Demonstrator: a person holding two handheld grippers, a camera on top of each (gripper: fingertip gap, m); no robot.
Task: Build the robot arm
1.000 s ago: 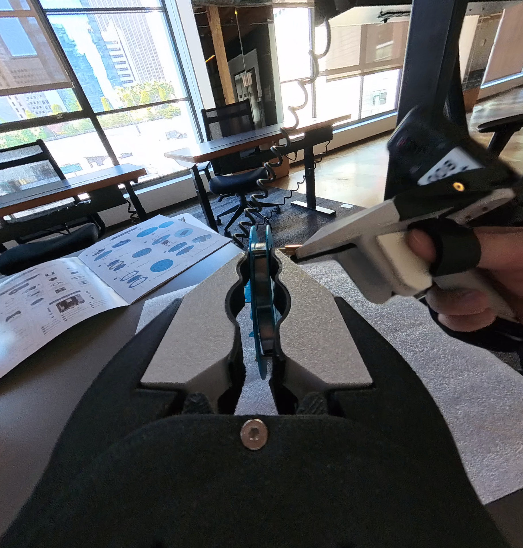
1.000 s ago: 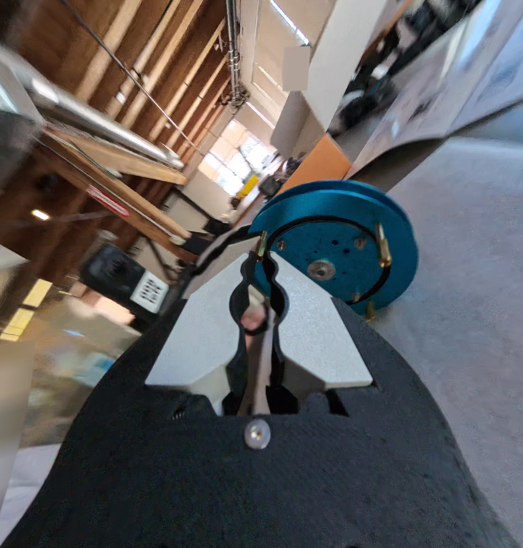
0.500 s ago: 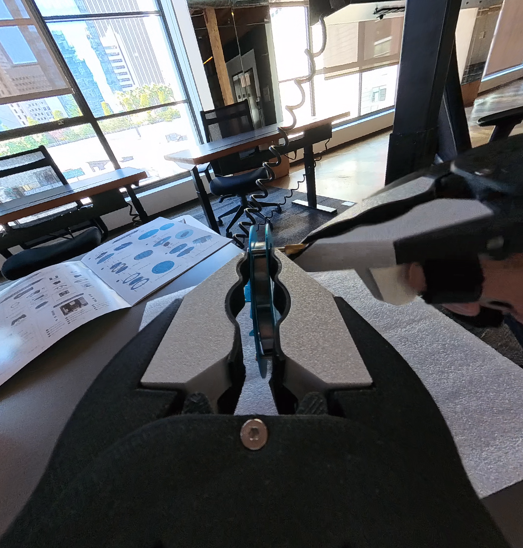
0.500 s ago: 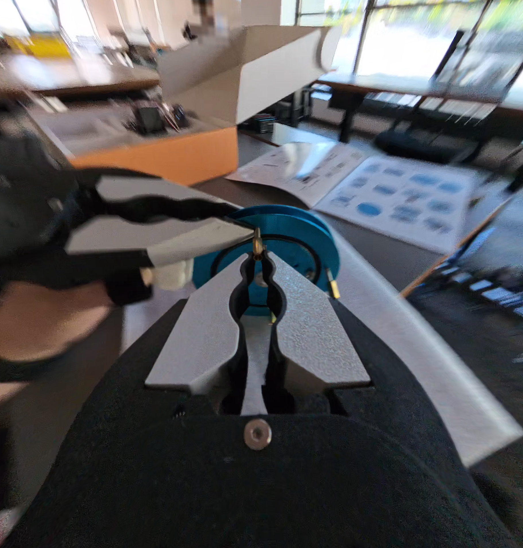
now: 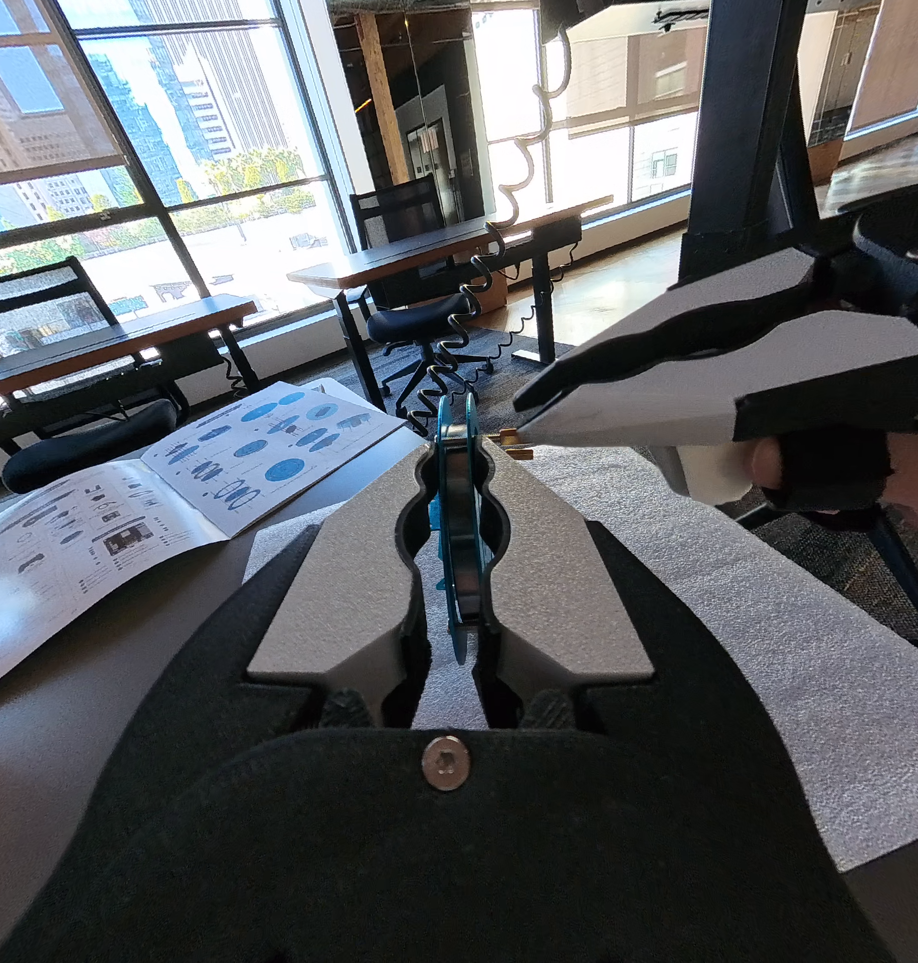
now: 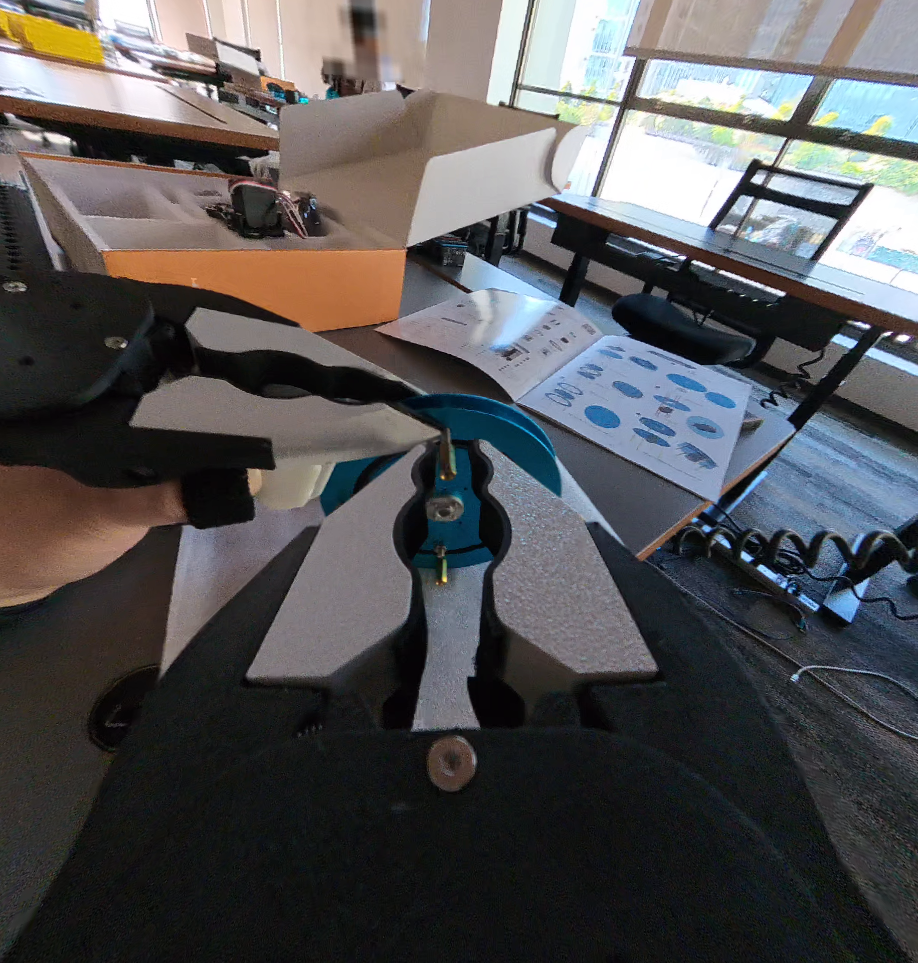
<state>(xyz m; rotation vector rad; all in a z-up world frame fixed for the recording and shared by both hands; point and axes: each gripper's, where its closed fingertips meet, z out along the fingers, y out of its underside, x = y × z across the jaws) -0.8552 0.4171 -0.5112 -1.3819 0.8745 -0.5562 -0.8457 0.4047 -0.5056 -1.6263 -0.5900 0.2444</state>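
Observation:
My left gripper (image 5: pixel 459 448) is shut on a blue two-disc wheel (image 5: pixel 446 573) with a black band between the discs, and holds it upright and edge-on over a white foam sheet (image 5: pixel 706 599). In the right wrist view the left gripper (image 6: pixel 425 417) comes in from the left and clamps the wheel's rim (image 6: pixel 519 432). My right gripper (image 6: pixel 449 451) faces the wheel's flat side, its jaws a little apart around a brass standoff (image 6: pixel 447 456) that sticks out of the disc. A second standoff (image 6: pixel 440 568) and a metal hub (image 6: pixel 446 508) show between its fingers. It enters the left wrist view (image 5: pixel 516 419) from the right.
An open booklet (image 5: pixel 160 495) lies on the grey table, left of the foam. An orange box (image 6: pixel 258 281) with a raised white lid holds parts behind it. The table edge (image 6: pixel 706 516) runs right of the wheel. A coiled cable (image 5: pixel 446 338), desks, chairs and a dark pillar (image 5: pixel 733 156) stand beyond. Left and right tips are no more than a few centimetres apart.
My right gripper rolled level and swung to face the disc squarely; its jaws, pinched at the standoff before, now stand slightly apart. My left gripper and the wheel stayed still.

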